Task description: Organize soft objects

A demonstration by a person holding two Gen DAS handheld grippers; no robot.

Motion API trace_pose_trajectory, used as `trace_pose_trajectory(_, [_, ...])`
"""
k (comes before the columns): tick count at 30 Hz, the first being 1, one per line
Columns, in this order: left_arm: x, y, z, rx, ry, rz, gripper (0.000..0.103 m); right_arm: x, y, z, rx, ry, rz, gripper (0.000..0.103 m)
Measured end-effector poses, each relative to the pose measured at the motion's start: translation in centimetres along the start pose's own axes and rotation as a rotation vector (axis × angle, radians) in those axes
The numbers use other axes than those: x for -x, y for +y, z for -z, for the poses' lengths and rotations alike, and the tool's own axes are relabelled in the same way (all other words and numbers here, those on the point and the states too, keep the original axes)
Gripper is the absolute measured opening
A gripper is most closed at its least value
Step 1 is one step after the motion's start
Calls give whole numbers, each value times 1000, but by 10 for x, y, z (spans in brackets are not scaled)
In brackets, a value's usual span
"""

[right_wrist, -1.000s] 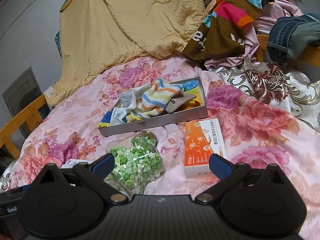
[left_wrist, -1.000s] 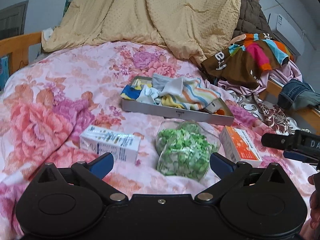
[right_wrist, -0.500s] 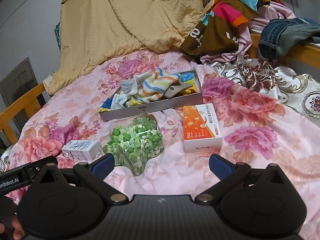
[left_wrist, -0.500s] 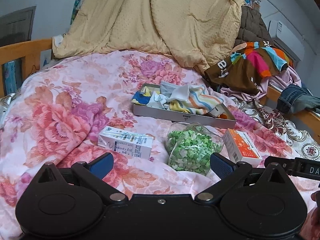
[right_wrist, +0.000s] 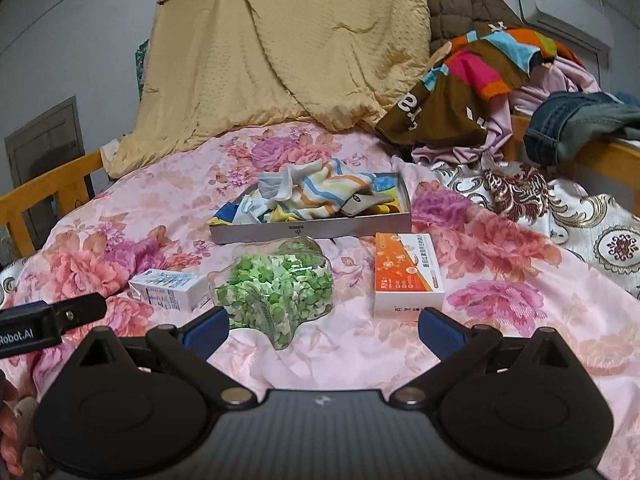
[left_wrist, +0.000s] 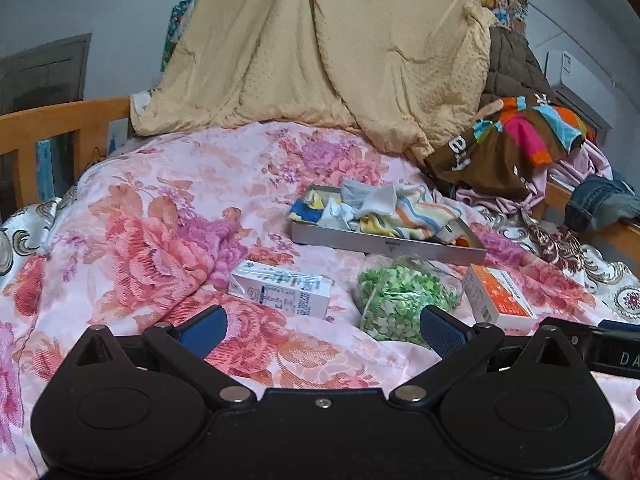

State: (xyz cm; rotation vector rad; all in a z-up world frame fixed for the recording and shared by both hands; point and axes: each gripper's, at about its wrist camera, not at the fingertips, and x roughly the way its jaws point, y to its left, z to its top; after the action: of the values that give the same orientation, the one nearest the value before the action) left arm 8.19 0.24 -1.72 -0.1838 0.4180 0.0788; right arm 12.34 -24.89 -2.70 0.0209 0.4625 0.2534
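Currently both tools hover low over the near edge of the floral bedspread (right_wrist: 500, 280), neither holding anything: the left gripper (left_wrist: 322, 326) has its blue fingers spread wide over bare quilt, and the right gripper (right_wrist: 322, 326) is equally wide, with nothing between its pads. Just beyond them, in a loose row from left to right, lie a white carton (left_wrist: 280, 288), a clear bag of green and white bits (right_wrist: 276, 290) and an orange-and-white box (right_wrist: 406, 274), all apart from one another. Behind that row sits the shallow grey tray (right_wrist: 312, 230), heaped with small soft fabrics (right_wrist: 316, 192), the striped piece on top and spilling slightly above the rim. Judgement: these cloths are light, limp and crumple freely, so a pinch on a raised fold or bunched ridge should hold better than a flat area; thin layers may slip or drag neighbours along. The bag looks soft but slick and shifting, best taken at its gathered near end. Farther right lies a pile of clothes (right_wrist: 472, 88) with denim at its edge; farthest, a beige blanket (left_wrist: 320, 48) hangs as a backdrop.
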Motion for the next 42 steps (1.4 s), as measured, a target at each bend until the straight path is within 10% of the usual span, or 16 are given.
trace_pose_trajectory(42, [-9,4,21,-28,42,-40,102,-26,4,7,9,115,-31,103])
